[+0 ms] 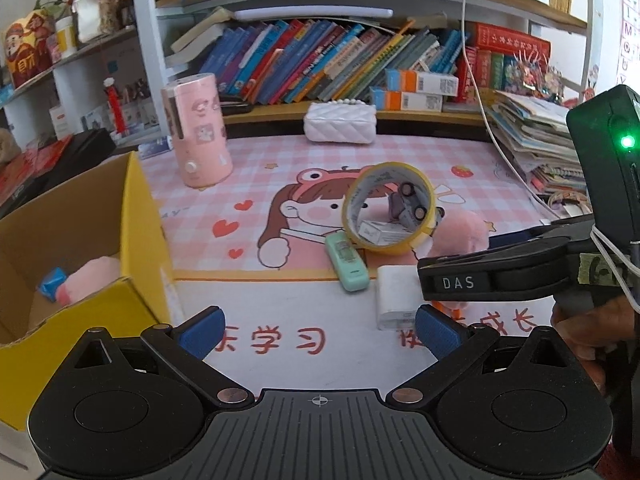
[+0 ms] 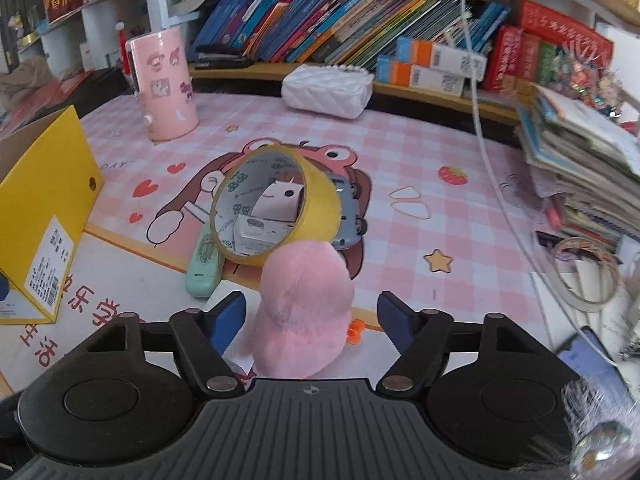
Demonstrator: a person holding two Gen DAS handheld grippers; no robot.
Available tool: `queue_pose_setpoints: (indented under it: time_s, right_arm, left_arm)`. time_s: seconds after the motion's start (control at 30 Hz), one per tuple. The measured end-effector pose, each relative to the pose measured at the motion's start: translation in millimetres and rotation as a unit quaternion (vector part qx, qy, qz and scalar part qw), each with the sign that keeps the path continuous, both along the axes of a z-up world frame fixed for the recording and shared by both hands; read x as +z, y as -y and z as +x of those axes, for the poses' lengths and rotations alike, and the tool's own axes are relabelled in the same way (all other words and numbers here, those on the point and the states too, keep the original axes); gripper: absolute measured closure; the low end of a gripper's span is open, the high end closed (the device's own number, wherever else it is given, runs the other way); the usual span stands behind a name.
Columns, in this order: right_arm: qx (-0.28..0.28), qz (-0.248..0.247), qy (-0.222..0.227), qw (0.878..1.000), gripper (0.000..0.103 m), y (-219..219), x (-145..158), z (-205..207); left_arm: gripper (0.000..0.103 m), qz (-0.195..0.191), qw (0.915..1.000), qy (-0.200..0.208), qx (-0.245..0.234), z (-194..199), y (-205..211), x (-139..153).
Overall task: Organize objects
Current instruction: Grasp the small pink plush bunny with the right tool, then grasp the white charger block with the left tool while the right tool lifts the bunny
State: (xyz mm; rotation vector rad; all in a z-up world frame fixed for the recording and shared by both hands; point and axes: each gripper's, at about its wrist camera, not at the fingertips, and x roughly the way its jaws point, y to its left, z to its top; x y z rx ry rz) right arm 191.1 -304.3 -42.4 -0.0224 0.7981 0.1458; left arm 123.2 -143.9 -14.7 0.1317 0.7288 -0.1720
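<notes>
**Background clutter, desk and shelves**

Pink checked desk mat with cartoon print covers the desk. Pink cylinder container stands upright near the mat's back left corner. White quilted purse sits at the back edge. Leaning row of books on the shelf behind. Messy stack of papers at the right edge; white cable hangs down beside it.

Crowded bookshelf behind pink-checked desk mat.
</notes>
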Motion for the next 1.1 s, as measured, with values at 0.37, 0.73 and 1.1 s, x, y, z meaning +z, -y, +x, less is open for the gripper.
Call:
queue_pose_setpoints:
  time_s: [0.37, 0.73, 1.1]
  right_arm:
    - [0.006, 0.019, 0.036, 0.999, 0.059, 39, 20, -7]
    - [-0.008, 0.008, 0.064, 0.998, 0.059, 66, 29, -24]
    - [-0.021, 0.004, 0.055, 0.998, 0.059, 74, 25, -23]
  left_arm:
    - [0.003, -0.017, 0.9986, -0.042, -0.026, 32, 37, -20]
    - [0.041, 0.016, 0.9964, -0.073, -0.041, 63, 72, -47]
    - [0.062, -0.003, 0.9937, -0.11, -0.022, 72, 68, -53]
